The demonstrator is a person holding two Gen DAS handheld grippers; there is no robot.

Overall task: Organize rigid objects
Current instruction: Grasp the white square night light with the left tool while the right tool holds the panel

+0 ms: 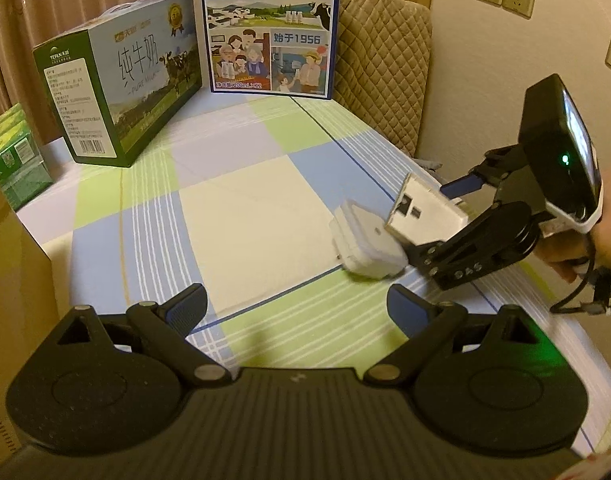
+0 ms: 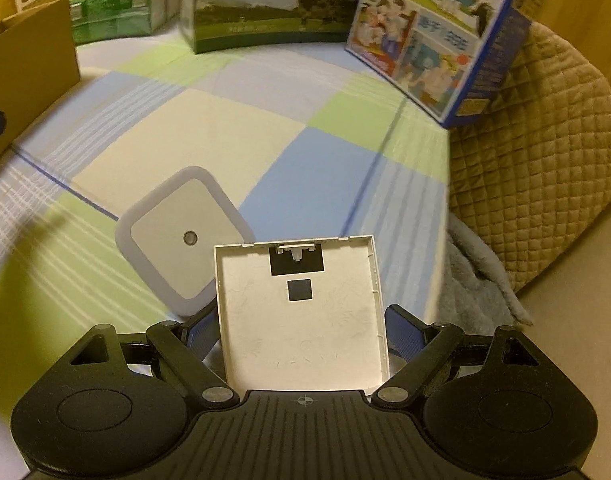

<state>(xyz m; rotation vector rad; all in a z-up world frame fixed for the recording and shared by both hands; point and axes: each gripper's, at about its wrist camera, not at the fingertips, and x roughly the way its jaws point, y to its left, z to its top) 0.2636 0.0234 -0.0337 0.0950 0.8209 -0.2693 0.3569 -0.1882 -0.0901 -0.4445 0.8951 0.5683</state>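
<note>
My right gripper (image 2: 301,328) is shut on a white square cover plate (image 2: 301,312) with two dark cut-outs, held by its side edges and tilted above the checked tablecloth (image 2: 265,140). Just left of the plate, a white square plug-in light (image 2: 185,236) with a small round sensor lies flat on the cloth. The left wrist view shows the same plate (image 1: 425,210) in the right gripper (image 1: 437,216), hanging over the edge of the plug-in light (image 1: 367,246). My left gripper (image 1: 297,308) stands open near the front of the table, with only cloth between its blue pads.
At the back stand a green milk carton box (image 1: 117,92) and a tall blue milk box (image 1: 269,28). A green shrink-wrapped pack (image 1: 13,152) and a brown cardboard box (image 1: 9,272) are at the left. A quilted tan cushion (image 2: 537,184) and grey cloth (image 2: 473,272) border the right edge.
</note>
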